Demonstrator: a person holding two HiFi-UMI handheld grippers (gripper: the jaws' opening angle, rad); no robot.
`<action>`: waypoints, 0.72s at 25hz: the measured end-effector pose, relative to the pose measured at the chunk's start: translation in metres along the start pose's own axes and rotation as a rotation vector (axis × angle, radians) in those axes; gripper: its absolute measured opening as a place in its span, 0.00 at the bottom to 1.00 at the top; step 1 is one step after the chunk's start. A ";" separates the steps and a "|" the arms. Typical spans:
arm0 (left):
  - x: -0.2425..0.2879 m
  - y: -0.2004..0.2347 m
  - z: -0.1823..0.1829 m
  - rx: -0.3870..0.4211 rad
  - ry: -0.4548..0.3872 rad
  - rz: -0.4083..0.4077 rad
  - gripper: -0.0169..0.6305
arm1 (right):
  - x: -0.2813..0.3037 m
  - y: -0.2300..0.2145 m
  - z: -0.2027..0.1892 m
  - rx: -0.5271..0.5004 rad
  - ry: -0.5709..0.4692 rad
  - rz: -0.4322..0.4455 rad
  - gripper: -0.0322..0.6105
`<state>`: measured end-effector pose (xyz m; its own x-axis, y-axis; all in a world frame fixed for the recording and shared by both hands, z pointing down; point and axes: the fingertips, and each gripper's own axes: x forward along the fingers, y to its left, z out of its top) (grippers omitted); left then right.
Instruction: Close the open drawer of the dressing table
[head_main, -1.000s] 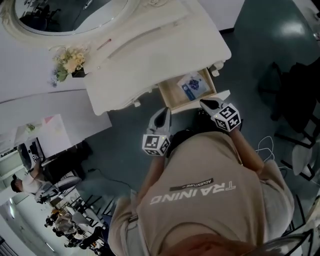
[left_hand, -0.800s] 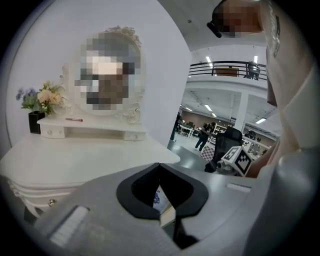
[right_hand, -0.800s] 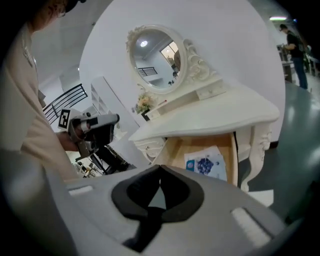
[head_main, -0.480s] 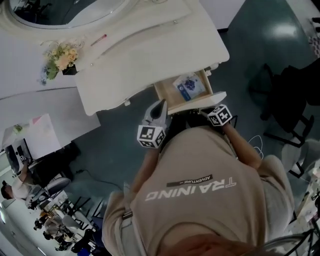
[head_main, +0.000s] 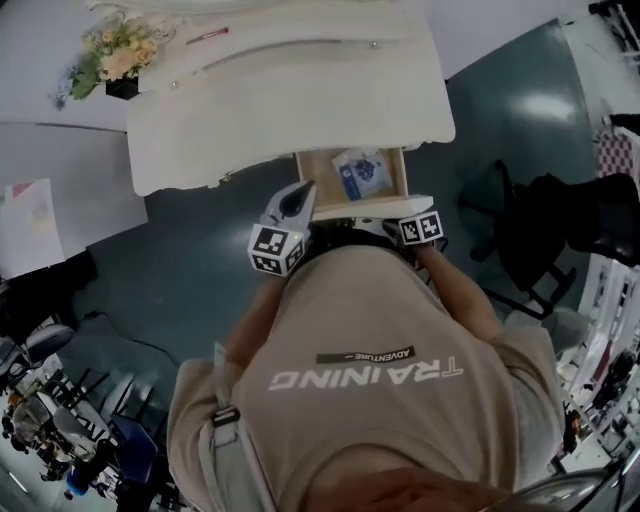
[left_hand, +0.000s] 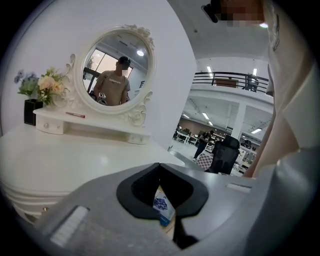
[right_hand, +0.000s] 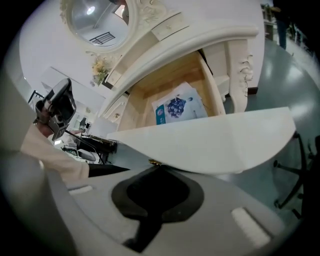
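The white dressing table (head_main: 280, 90) has one wooden drawer (head_main: 318, 182) pulled out, with a blue-and-white packet (head_main: 360, 172) lying in it. The drawer's white front panel (head_main: 375, 206) faces me. My left gripper (head_main: 298, 195) hovers at the drawer's left front corner, shut, and between its fingers I glimpse the packet (left_hand: 162, 207). My right gripper (head_main: 392, 224) sits just below the front panel (right_hand: 210, 142), shut, its tips (right_hand: 159, 167) against the panel beside a small gold knob (right_hand: 155, 162). The packet (right_hand: 177, 109) lies flat inside.
A vase of flowers (head_main: 110, 55) and a red stick (head_main: 205, 37) stand on the tabletop's back shelf. An oval mirror (left_hand: 117, 70) rises behind. A dark office chair (head_main: 560, 230) stands to the right, and a white desk (head_main: 50, 180) is on the left.
The head view has swung, so the table sits more squarely ahead. My right gripper has dropped from above the drawer front to just below it. The left gripper stays at the drawer's left corner.
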<state>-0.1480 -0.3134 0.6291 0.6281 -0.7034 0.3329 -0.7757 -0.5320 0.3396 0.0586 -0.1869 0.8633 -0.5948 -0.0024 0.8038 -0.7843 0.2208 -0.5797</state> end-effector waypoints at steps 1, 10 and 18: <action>0.000 0.005 0.000 -0.001 -0.002 0.004 0.03 | -0.001 0.000 0.003 0.008 -0.006 0.001 0.06; 0.007 0.037 0.011 0.021 -0.018 0.001 0.03 | 0.000 0.005 0.033 0.030 -0.014 -0.006 0.06; 0.020 0.048 0.031 0.062 0.000 -0.038 0.03 | 0.003 0.006 0.066 -0.059 0.055 -0.033 0.06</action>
<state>-0.1745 -0.3678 0.6248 0.6572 -0.6822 0.3204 -0.7536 -0.5867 0.2965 0.0409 -0.2501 0.8536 -0.5569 0.0424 0.8295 -0.7907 0.2788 -0.5451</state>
